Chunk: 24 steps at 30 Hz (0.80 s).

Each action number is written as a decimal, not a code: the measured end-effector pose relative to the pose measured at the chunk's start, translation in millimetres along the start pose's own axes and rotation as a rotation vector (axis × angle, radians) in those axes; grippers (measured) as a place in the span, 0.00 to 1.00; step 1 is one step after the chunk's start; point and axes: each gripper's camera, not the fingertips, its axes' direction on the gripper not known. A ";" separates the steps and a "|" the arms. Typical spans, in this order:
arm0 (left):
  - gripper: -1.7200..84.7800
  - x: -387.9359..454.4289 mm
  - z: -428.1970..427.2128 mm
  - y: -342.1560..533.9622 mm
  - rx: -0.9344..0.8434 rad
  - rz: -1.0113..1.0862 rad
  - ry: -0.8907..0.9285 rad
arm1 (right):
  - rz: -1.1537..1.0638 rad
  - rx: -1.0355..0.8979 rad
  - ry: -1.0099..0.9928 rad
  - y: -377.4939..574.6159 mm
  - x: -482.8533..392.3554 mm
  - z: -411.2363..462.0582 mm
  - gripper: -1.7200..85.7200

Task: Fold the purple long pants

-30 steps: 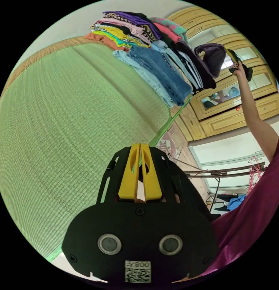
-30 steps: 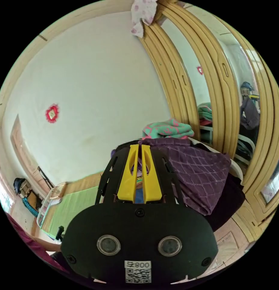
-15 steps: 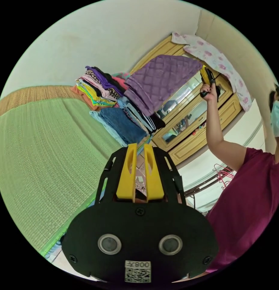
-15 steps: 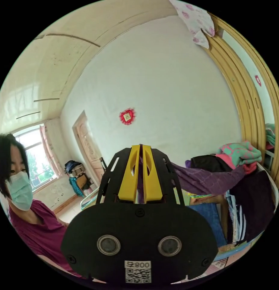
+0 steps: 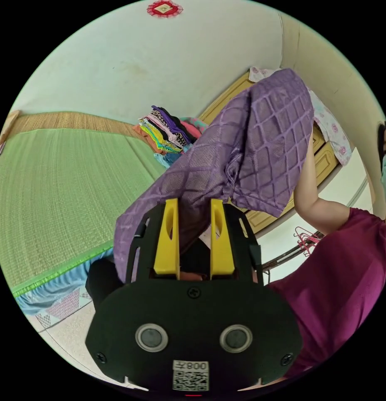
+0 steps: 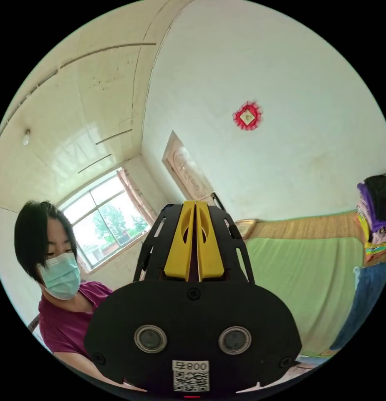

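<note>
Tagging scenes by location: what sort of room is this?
Likely a home bedroom: a green woven mat on a bed, stacked folded clothes, and a yellow wooden wardrobe behind the purple quilted pants.

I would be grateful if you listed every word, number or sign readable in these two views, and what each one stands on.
White sticker on the left gripper: a short row of characters above a square code, too small to read reliably.
Matching sticker on the right gripper: the same, not reliably readable.
Red wall ornament: the centre mark is too small to read.
Purple pants: no text visible.
</note>
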 end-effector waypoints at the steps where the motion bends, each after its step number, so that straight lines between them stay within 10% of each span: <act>1: 0.13 -3.6 -8.3 8.4 -0.001 -0.008 -0.016 | 0.032 -0.004 -0.061 7.2 4.5 11.5 0.02; 24: 0.14 -126.5 -186.8 91.5 0.159 -0.046 -0.048 | -0.031 -0.125 -0.203 -63.6 -60.8 76.3 0.02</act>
